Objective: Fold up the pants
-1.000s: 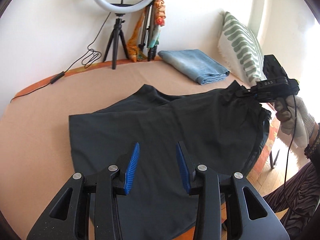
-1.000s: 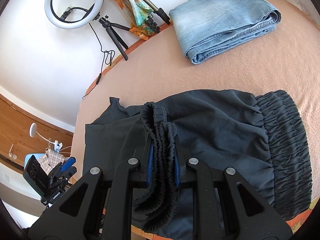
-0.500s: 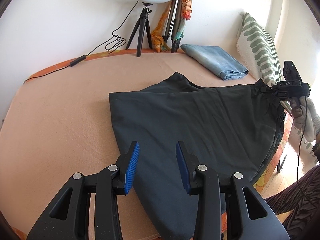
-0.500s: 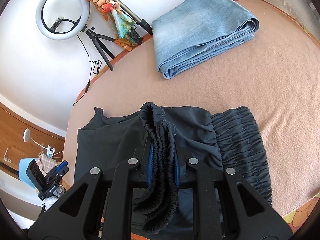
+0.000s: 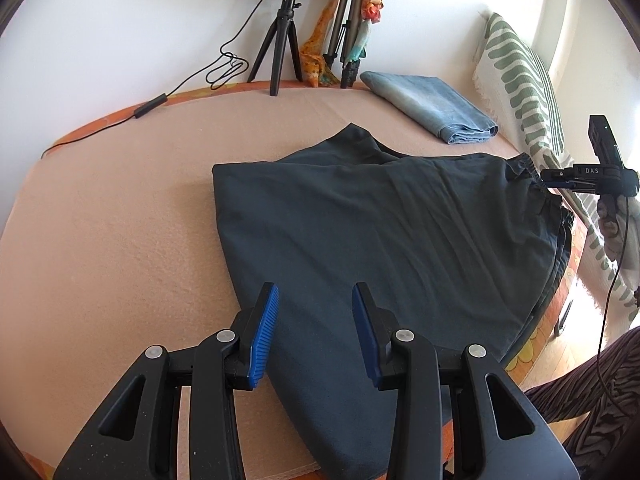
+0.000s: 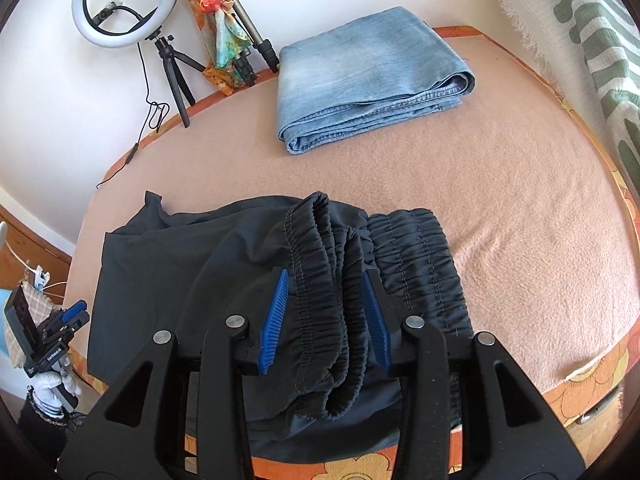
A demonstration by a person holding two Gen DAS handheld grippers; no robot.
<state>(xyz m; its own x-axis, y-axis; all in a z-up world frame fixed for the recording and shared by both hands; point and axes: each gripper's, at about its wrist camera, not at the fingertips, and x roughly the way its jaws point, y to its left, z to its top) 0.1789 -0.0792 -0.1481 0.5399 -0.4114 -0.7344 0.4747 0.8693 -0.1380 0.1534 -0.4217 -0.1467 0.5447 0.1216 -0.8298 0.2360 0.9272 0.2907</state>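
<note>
Dark grey pants (image 5: 380, 240) lie folded lengthwise on the peach blanket (image 5: 120, 220). My left gripper (image 5: 314, 292) hovers open just over the leg end, with nothing between its blue pads. My right gripper (image 6: 324, 272) is at the waist end, also visible far right in the left wrist view (image 5: 560, 176). Its jaws are opening around the bunched elastic waistband (image 6: 332, 280), which lies loose between the pads; the left pad stands clear of the cloth. The other half of the waistband (image 6: 416, 264) rests flat beside it. My left gripper (image 6: 76, 312) appears at the far left of the right wrist view.
Folded light-blue jeans (image 6: 368, 64) lie at the back of the bed. A ring light on a tripod (image 5: 284, 40), its cable and another stand with a scarf (image 6: 216, 20) stand against the wall. A green-patterned pillow (image 5: 520, 80) leans at the right. The bed edge (image 6: 580, 392) is close.
My right gripper carried the bunched waistband across onto the other half, and its jaws have now spread off the cloth. The pants lie flatter. My left gripper stays open.
</note>
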